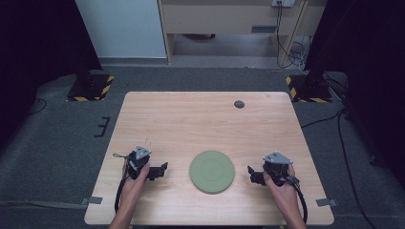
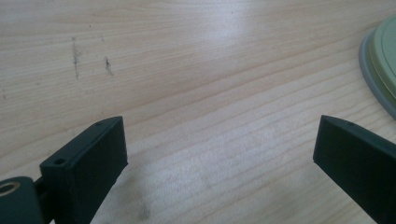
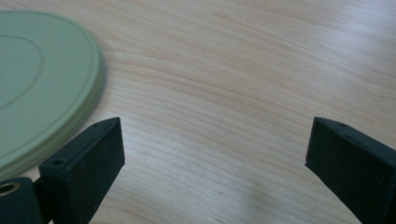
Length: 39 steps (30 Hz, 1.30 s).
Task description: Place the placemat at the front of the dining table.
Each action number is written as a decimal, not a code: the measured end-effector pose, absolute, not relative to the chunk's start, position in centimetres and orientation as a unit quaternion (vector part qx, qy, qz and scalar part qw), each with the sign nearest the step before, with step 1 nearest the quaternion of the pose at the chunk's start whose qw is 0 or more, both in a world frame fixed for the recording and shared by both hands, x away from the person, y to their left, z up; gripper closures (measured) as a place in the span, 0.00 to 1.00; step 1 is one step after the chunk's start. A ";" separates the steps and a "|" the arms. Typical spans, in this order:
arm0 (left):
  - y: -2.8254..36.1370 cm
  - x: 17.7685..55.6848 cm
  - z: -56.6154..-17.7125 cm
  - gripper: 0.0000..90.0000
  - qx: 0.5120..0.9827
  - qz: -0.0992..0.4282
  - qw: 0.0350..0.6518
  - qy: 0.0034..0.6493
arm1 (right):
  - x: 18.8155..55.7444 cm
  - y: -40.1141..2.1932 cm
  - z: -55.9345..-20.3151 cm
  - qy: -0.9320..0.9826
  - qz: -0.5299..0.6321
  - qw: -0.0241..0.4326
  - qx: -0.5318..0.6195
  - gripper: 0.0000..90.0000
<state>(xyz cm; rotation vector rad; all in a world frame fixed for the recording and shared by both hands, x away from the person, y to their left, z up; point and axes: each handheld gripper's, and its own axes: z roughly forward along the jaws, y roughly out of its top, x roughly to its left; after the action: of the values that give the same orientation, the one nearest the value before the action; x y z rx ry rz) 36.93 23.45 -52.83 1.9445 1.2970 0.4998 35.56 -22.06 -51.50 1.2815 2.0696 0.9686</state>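
**Plate between two open grippers**

The plate [image 1: 212, 171] is cut off in both gripper views: the left gripper view catches just a slice of its rim at the right edge [image 2: 380, 70], and the right gripper view loses its left part past the frame [image 3: 42, 88]. In the left gripper view a grey edge shows under the green rim, but whether that is a second plate or shadow is hard to tell. The person's forearms run off the bottom of the high view.

The plate is round, flat, pale green, with a faint inner ring, and seems to lie upside down. It sits on the table [image 1: 191, 119] near its front edge, between the grippers and touching neither.

The left gripper [image 1: 162, 169] has its jaws wide apart over bare wood. The right gripper [image 1: 251, 173] likewise stands open, its jaws empty, one jaw just beside the plate's rim.
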 end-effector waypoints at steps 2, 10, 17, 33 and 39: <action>23.3 37.0 -52.9 0.03 0.760 0.192 0.368 0.501 | 35.6 -22.1 -51.5 0.762 0.353 0.253 0.480 0.05; 22.1 37.0 -52.9 0.03 0.777 0.190 0.359 0.481 | 36.2 -22.1 -51.9 0.763 0.342 0.245 0.490 0.05; 20.8 36.7 -52.9 0.03 0.783 0.177 0.371 0.466 | 35.8 -21.7 -51.8 0.774 0.341 0.238 0.478 0.05; 19.2 36.4 -52.9 0.02 0.793 0.172 0.373 0.449 | 35.5 -20.3 -52.2 0.790 0.327 0.237 0.461 0.06; 18.6 36.2 -52.8 0.03 0.795 0.167 0.375 0.447 | 35.5 -20.0 -52.3 0.793 0.326 0.235 0.457 0.06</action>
<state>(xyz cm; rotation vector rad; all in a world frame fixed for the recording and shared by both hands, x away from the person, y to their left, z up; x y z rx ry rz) 36.23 18.62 -52.84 2.0340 1.1432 0.4272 35.51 -20.00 -52.33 1.2553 2.1764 0.8951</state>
